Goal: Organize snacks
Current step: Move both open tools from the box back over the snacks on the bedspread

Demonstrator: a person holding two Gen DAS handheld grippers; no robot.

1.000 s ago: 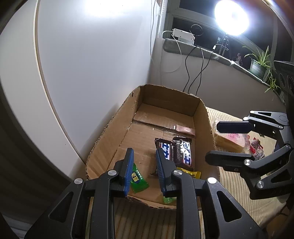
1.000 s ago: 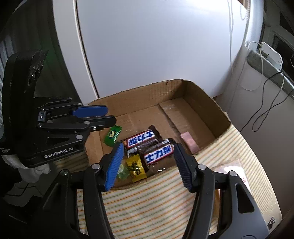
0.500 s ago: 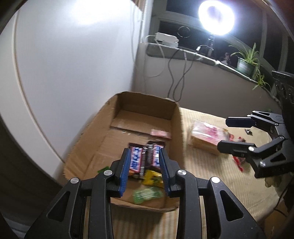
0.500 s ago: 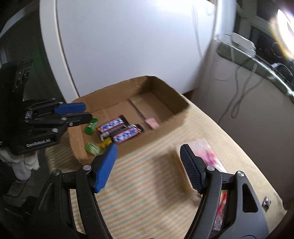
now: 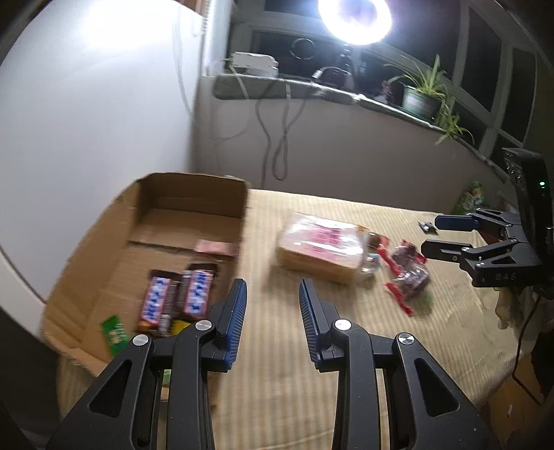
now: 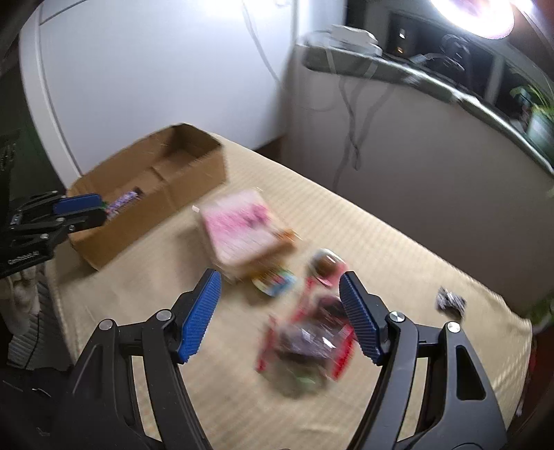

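Note:
A cardboard box [image 5: 149,207] lies at the left on the striped cloth. It holds two chocolate bars [image 5: 194,294], a green candy [image 5: 112,332] and a pink packet [image 5: 216,247]. My left gripper [image 5: 271,311] hovers over the cloth just right of the box, open and empty. A bread pack [image 6: 242,228] with pink print lies mid-table, with small candies [image 6: 273,282] beside it. My right gripper [image 6: 280,311] is wide open above a red and dark snack bag [image 6: 311,342], which lies below its right finger, blurred. The right gripper [image 5: 446,235] also shows at the left view's right edge.
A white appliance stands behind the box. Cables hang from a windowsill with a ring lamp [image 5: 355,14] and a potted plant [image 5: 420,100]. A small dark wrapper [image 6: 450,301] lies near the table's far right. The left gripper [image 6: 76,211] sits by the box [image 6: 149,194].
Both grippers have swung right, away from the box and toward the loose snacks. The left jaws have parted a little and the right jaws have widened.

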